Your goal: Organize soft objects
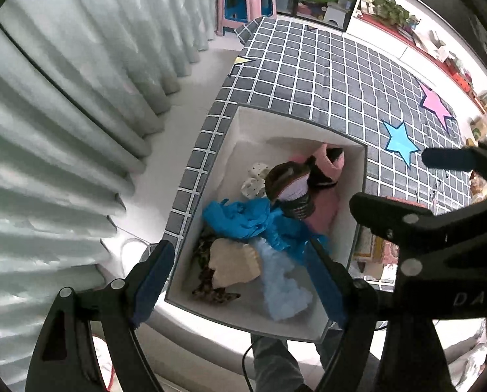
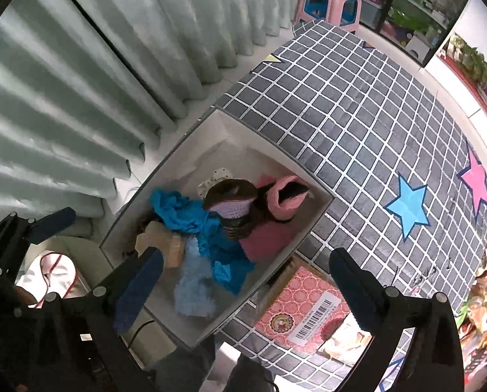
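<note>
Both views look down into a white storage box (image 1: 358, 196) that sits at the near corner of a surface covered in a grey grid-patterned cloth (image 1: 325, 75); whether that is a bed or a worktop cannot be told. The soft objects all lie inside this box: a bright blue cloth (image 1: 243, 219) across its middle, a pale blue fluffy piece (image 1: 282, 284) toward its near wall, a beige item (image 1: 233, 264) over something leopard-patterned (image 1: 210, 294) at its near-left side, a brown knitted hat with a lilac band (image 1: 289, 186) and a pink knitted hat (image 1: 333, 163) toward its far end, and a white dotted fabric (image 1: 255, 179) beside the brown hat. The left tongs (image 1: 243, 281) hang above the box's near end, spread wide and carrying nothing; the right tongs (image 2: 246, 281) hover over the box's near-right corner, equally wide and empty. I judge the sorting step to be at or close to its end, since no soft item shows on the cloth outside the box; the next move would call for checking for strays or tidying the heap. Only the right wrist view shows the pink patterned carton with a barcode (image 2: 305, 307) just beside the box, and a white slipper (image 2: 52, 274) on the floor left of it.
</note>
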`<state>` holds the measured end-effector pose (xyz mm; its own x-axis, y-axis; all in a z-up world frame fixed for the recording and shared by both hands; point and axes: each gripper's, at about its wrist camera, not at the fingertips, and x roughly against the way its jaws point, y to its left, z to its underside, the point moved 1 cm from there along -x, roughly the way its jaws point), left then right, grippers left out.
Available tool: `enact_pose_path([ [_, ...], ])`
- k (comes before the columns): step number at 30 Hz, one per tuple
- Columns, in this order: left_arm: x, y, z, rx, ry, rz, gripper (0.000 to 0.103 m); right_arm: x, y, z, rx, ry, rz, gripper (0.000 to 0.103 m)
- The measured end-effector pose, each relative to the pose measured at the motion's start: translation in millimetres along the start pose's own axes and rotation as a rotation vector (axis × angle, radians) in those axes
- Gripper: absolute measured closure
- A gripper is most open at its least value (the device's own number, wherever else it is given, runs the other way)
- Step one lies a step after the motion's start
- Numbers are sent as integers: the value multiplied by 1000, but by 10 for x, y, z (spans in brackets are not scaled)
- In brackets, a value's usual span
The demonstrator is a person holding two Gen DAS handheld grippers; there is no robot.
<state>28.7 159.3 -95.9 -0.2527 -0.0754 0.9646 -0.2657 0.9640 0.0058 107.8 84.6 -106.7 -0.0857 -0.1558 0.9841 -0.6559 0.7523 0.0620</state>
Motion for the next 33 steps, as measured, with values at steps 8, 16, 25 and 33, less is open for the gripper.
enact_pose_path([
  [8,40,-41,59,-27,-20,-8,19,5,58,40,8,3,18,1],
  [16,65,-26,100,-32,-21,-7,19,14,80,47,6,2,21,1],
  [25,63,-27,158,-33,-14,-9,19,50,124,63,19,2,27,1],
  [33,66,-29,177,-30,-9,-7,19,40,134,73,13,2,30,1],
])
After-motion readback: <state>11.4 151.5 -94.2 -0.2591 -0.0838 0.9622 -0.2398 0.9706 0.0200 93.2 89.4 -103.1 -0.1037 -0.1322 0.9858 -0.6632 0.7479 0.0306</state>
